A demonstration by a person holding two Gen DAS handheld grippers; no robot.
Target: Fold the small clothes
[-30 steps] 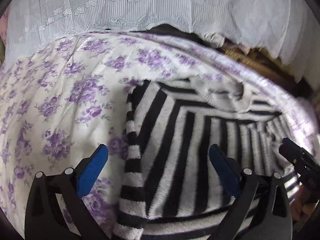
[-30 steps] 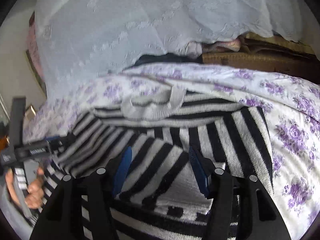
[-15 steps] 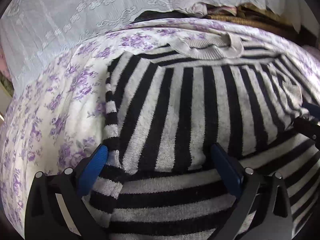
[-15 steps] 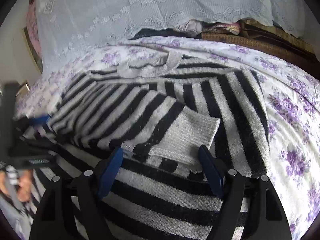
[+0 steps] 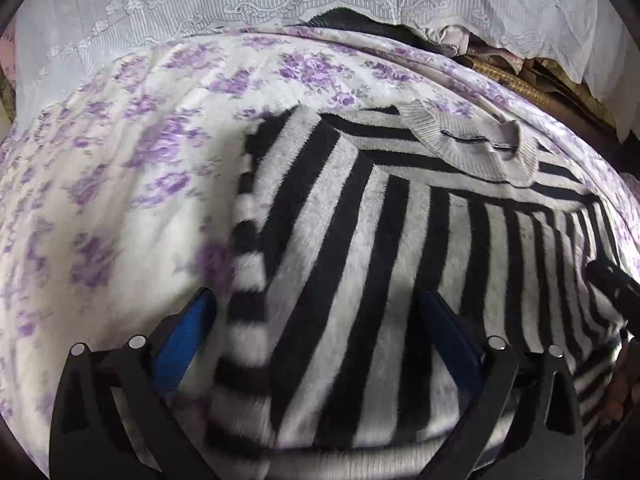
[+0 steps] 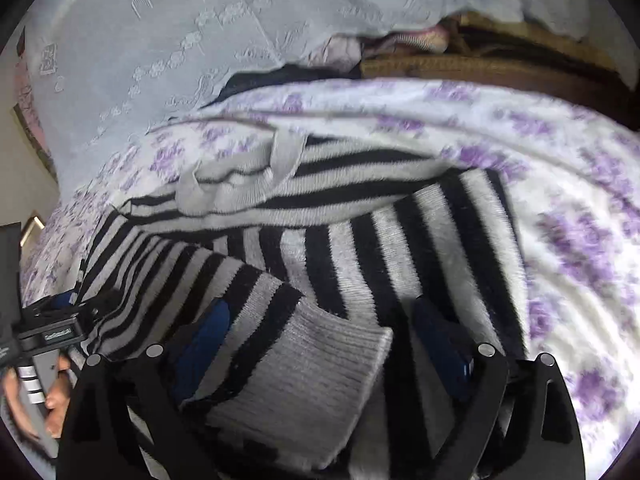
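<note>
Sweater [image 5: 360, 272] spread under both grippers' parted fingers.

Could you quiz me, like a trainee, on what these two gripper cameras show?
1. True or false: the black-and-white striped knit sweater lies on a white sheet with purple flowers.
2. Which part lies between the right gripper fingers? A) the grey ribbed neckline B) the grey ribbed sleeve cuff C) the white lace cloth
3. Fill in: the left gripper jaws stand ____.

Key: 1 true; 2 B; 3 open, with the sweater's left edge between them.
</note>
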